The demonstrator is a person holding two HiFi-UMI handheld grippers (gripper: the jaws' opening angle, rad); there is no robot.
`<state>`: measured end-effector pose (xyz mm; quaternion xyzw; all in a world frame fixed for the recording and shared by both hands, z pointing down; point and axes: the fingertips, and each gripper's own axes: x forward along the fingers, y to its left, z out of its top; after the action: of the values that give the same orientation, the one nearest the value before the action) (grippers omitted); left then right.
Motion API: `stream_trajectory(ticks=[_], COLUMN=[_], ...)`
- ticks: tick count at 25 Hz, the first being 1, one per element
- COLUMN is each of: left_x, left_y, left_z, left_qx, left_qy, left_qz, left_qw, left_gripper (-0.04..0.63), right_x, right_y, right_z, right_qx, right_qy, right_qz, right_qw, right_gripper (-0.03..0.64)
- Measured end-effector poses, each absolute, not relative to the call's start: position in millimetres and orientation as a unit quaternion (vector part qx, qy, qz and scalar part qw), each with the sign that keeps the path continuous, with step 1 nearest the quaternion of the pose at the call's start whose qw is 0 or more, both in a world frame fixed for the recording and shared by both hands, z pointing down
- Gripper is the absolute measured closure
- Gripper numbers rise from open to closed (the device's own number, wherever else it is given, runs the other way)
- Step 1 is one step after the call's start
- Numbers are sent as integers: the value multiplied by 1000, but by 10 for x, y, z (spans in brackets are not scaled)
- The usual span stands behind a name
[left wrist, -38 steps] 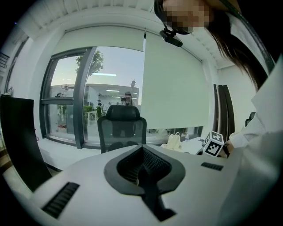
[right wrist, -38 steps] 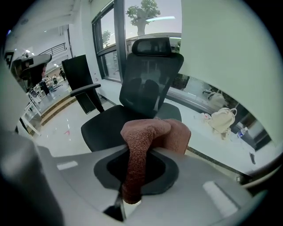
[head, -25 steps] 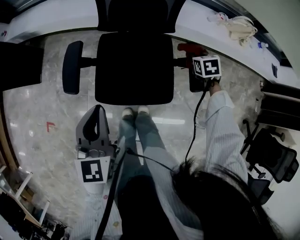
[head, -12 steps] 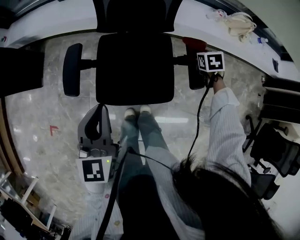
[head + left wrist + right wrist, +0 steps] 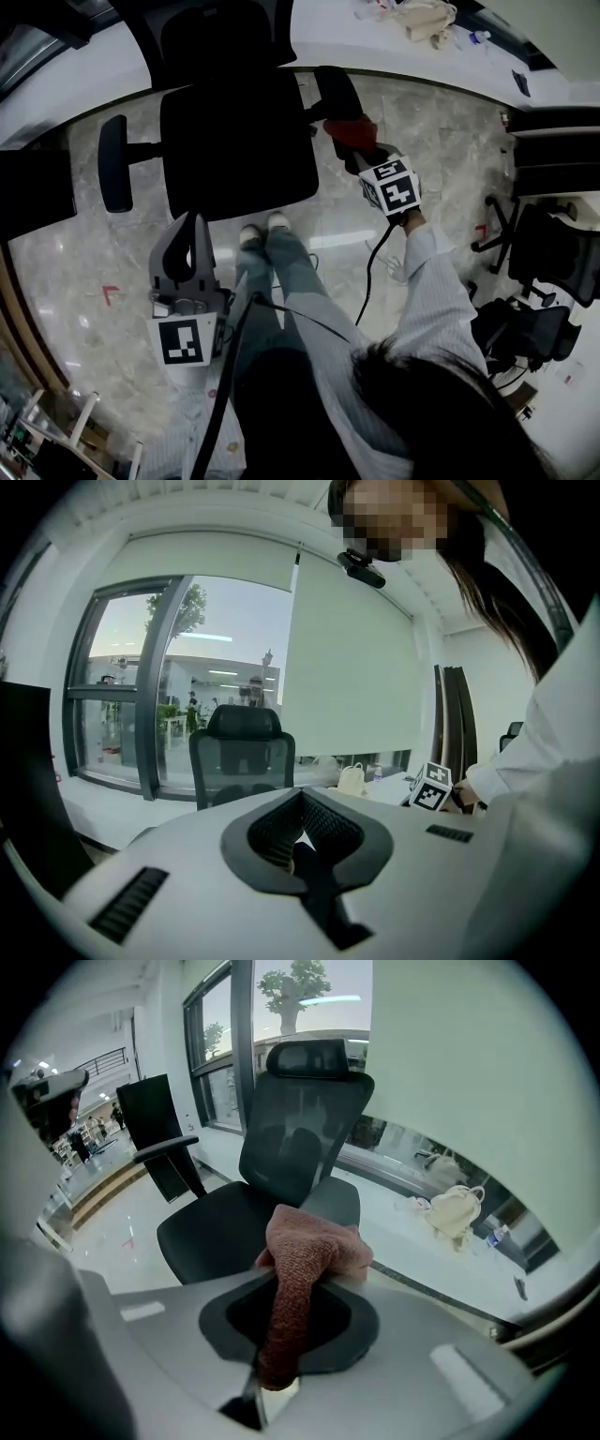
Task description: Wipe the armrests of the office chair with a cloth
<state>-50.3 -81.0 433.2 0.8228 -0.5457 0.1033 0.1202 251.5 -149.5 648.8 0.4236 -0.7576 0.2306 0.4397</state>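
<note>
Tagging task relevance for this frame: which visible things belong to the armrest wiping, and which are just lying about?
In the job:
- office chair
- armrests
- cloth
- right gripper, shut on the cloth

Lying about:
- beige bag
- other chairs
- left gripper, shut, holding nothing

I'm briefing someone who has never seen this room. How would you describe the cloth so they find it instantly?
Find the black office chair on the marble floor, then its armrest on the person's right. At that armrest's near end, the cloth sits in the right gripper, jaws shut on it. It is the only reddish fabric among black and grey.
</note>
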Motion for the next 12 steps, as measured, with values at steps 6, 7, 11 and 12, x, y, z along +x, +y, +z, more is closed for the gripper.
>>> stream_trajectory(ticks=[6,7,11,12], left_x=[-572,-623,-833,-890], left_y=[-785,-773,-685,-680], left_z=[4304,4337,4511,4529], left_qx=[806,802,786,781], left_qy=[-569,-574,-591,-597], left_qz=[94,96,112,114], left_qw=[131,134,142,143], left_gripper=[592,592,592,592], right_x=[2546,2528,2478,2471], right_y=[-1846,-1987,-2588,-2746], right_z=[6555,6590,6736,6751], right_qx=[415,416,426,431], right_qy=[-760,-758,-747,-742], right_qz=[219,223,234,230], right_qw=[451,450,454,458], right_gripper=[584,584,583,583])
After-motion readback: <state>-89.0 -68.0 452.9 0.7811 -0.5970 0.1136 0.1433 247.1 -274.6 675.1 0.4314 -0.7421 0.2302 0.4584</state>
